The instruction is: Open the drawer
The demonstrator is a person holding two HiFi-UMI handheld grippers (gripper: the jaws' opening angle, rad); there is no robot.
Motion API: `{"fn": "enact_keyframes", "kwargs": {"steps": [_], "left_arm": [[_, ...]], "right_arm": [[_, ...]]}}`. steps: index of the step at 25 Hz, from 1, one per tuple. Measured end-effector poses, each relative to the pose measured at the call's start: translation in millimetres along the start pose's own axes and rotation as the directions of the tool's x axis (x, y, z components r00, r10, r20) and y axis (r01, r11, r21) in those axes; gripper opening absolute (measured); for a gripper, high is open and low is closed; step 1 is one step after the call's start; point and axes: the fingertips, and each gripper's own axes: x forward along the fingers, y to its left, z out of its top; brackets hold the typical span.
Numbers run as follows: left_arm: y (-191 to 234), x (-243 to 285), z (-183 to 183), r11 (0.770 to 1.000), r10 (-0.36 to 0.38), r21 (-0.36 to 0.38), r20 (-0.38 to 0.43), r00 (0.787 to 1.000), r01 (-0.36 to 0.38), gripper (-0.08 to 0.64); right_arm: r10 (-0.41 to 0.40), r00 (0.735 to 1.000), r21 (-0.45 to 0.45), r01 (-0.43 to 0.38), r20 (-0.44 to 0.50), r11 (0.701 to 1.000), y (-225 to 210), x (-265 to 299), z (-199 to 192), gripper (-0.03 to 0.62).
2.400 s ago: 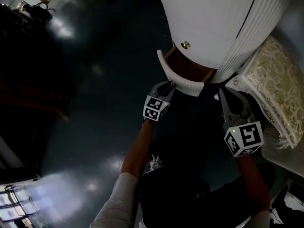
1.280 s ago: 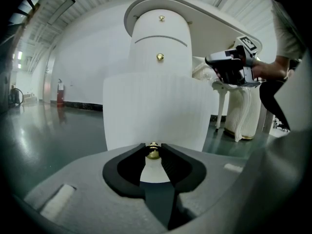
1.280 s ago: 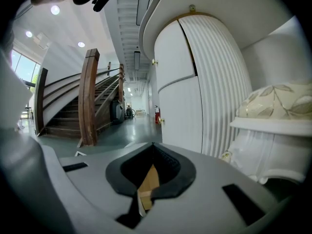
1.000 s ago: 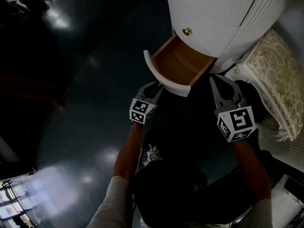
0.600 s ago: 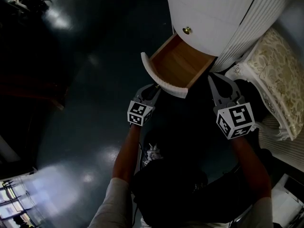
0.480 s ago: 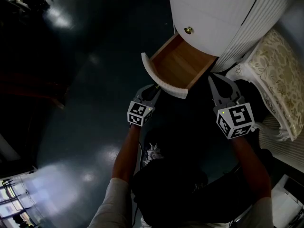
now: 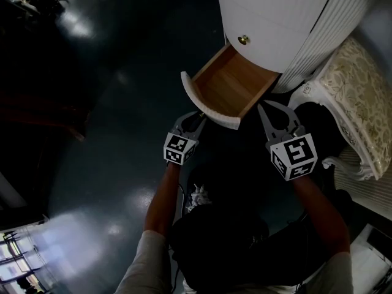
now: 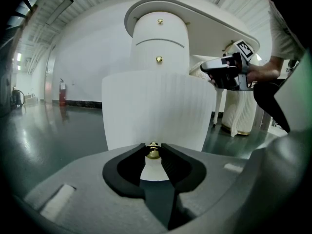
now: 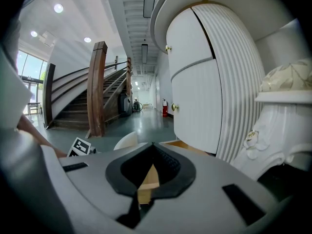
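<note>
- At the foot of the white ribbed cabinet (image 7: 275, 11), the bottom drawer (image 7: 231, 84) stands well out toward the person. Its bare wooden floor is showing and nothing lies inside.
- Left gripper (image 8: 153, 149): jaws closed on the small brass knob (image 8: 153, 153) at the middle of the curved white drawer front (image 8: 156, 106). The knob sits right at the tips.
- Right gripper (image 9: 152, 150): jaws drawn together, tips meeting, nothing between them. It hangs near the drawer's near right corner, apparently not touching.
- Handling (judgement): a rigid wooden box, empty and so probably light, which should slide straight out.
- The knob is round polished metal and likely slippery. A tip-only pinch could slip off under a skewed pull.
- Hold: the knob is the only purchase on the front. With the drawer out, the front's top edge offers a second one.
- Task judged nearly complete.
</note>
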Motion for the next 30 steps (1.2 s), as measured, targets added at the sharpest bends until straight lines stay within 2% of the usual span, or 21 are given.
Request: {"fn": "enact_keyframes", "kwargs": {"steps": [17, 21, 30], "left_arm": [[2, -20, -5, 1.000, 0.020, 0.004, -0.012, 1.000, -0.020, 0.106], [2, -23, -9, 0.999, 0.025, -0.027, -0.001, 1.000, -0.025, 0.106], [4, -25, -8, 0.999, 0.039, -0.033, 0.013, 0.999, -0.038, 0.106]], "right_arm": [[0.016, 1.000, 0.043, -0.015, -0.013, 0.999, 7, 13, -9, 0.015], [0.012, 1.000, 0.042, -0.012, -0.012, 0.999, 3, 11, -12, 0.015], [-0.004, 1.000, 0.062, 0.005, -0.023, 0.998, -4, 11, -17, 0.015]]}}
